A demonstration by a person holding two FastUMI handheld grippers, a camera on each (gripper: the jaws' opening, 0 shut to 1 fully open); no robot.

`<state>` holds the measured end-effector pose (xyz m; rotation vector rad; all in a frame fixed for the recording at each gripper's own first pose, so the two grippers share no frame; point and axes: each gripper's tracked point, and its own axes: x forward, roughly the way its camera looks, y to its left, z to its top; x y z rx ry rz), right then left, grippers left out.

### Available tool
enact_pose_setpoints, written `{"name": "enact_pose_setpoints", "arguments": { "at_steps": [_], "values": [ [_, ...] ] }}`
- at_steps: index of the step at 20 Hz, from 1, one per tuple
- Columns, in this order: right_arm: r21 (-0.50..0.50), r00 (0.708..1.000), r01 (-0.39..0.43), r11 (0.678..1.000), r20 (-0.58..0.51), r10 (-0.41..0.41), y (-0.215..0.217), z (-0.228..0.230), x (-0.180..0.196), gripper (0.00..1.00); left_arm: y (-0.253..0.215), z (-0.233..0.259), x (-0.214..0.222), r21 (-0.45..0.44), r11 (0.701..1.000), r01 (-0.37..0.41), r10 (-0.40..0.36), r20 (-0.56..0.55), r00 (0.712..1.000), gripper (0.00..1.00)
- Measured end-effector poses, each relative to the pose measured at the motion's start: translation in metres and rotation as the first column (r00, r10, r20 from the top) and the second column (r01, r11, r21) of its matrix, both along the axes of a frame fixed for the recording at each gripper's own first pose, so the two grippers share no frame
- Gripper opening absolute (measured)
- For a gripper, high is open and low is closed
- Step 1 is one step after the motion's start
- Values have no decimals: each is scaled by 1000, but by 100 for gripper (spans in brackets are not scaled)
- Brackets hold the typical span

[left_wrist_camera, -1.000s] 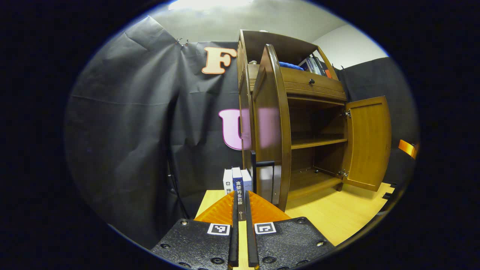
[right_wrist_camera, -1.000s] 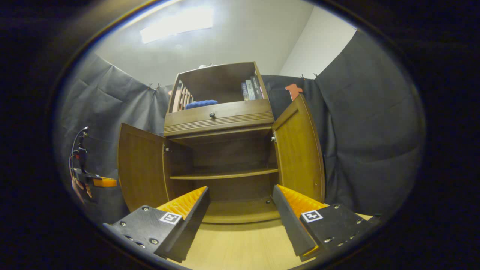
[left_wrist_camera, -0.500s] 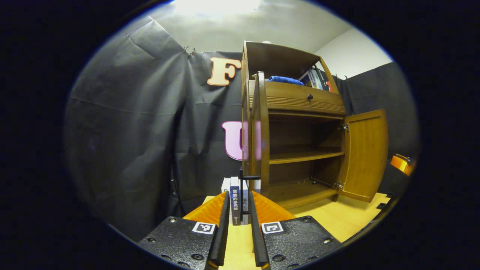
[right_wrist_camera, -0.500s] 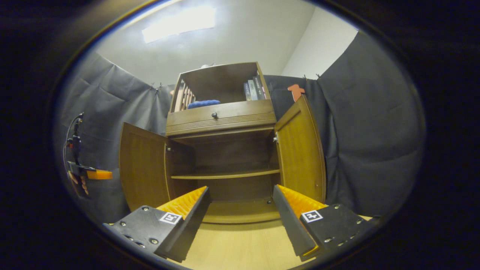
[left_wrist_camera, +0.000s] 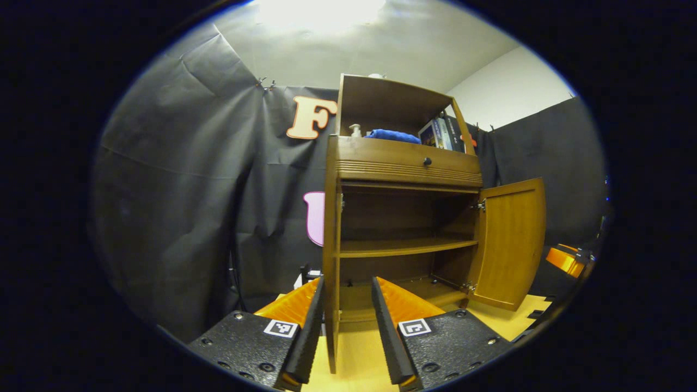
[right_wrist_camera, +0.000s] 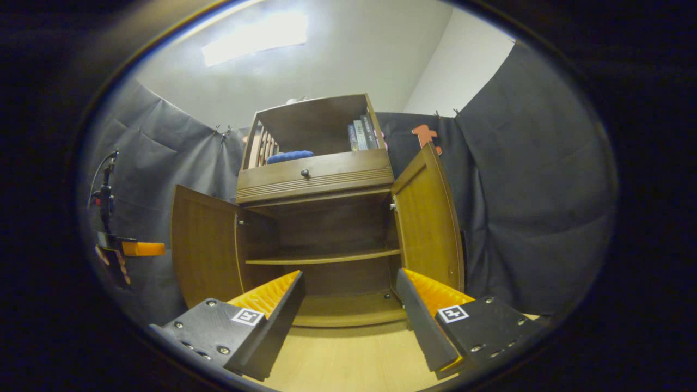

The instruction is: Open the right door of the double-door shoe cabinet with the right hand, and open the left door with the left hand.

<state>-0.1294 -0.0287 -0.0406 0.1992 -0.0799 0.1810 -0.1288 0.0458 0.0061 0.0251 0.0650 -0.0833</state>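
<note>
Shoe cabinet (right_wrist_camera: 321, 179): a brown wooden cabinet. It stands on a light wood floor (right_wrist_camera: 348, 359) in front of the black cloth wall. In the right gripper view it sits in the middle, toward 12 o'clock from the fingers.

Left door (right_wrist_camera: 204, 245): swung wide open, at 9 o'clock from the cabinet's middle in the right gripper view. In the left gripper view it is seen edge-on (left_wrist_camera: 331, 261), a thin upright board between the two fingers.

Right door (right_wrist_camera: 427, 218): also swung wide open, at 3 o'clock from the cabinet's middle. In the left gripper view it stands out at 3 o'clock (left_wrist_camera: 509, 242).

Inside: one shelf board (right_wrist_camera: 324, 258) goes across the middle. The space above and below it looks bare and dark.

Top part: a drawer with a small round knob (right_wrist_camera: 305, 173). Above it lie a blue cloth (right_wrist_camera: 288, 157) and some books (right_wrist_camera: 362, 133) standing up at the right end.

Left gripper (left_wrist_camera: 345, 321): its fingers are apart, one on each side of the left door's edge. I cannot tell if they touch the door.

Right gripper (right_wrist_camera: 351, 310): its fingers are wide apart and hold nothing. It is low, in front of the open cabinet, apart from both doors.

Other gripper seen far off: a small orange part (right_wrist_camera: 142, 249) at 9 o'clock in the right gripper view.
</note>
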Motion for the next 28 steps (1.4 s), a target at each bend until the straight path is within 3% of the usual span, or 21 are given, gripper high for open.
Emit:
{"name": "enact_pose_setpoints", "arguments": {
  "at_steps": [1,2,7,15,22,23,24,28],
  "values": [
    [-8,1000,2,1000,3,-1,-2,0,1,100,-6,2,0,4,1000,6,-6,10,1000,55],
    [-14,1000,5,1000,3,-5,-2,1,1,97,-13,6,2,9,1000,6,-6,22,1000,66],
    [-7,1000,15,1000,11,-15,-8,7,2,100,-51,10,9,32,999,19,-20,36,999,84],
    [0,998,43,999,42,-43,-12,27,6,100,-110,3,29,62,998,-23,19,67,998,99],
    [-5,998,24,1000,66,-23,-19,43,16,100,-170,-13,50,62,998,-21,17,57,998,100],
    [-5,998,26,1000,63,-25,-23,43,19,100,-178,-17,52,55,998,-18,15,49,999,96],
    [-8,998,25,1000,58,-25,-25,44,23,100,-190,-22,60,50,999,-11,9,41,999,100],
    [-36,999,25,999,22,-24,-33,37,44,97,-209,-34,66,58,998,-17,15,36,999,99]
  ]
}}
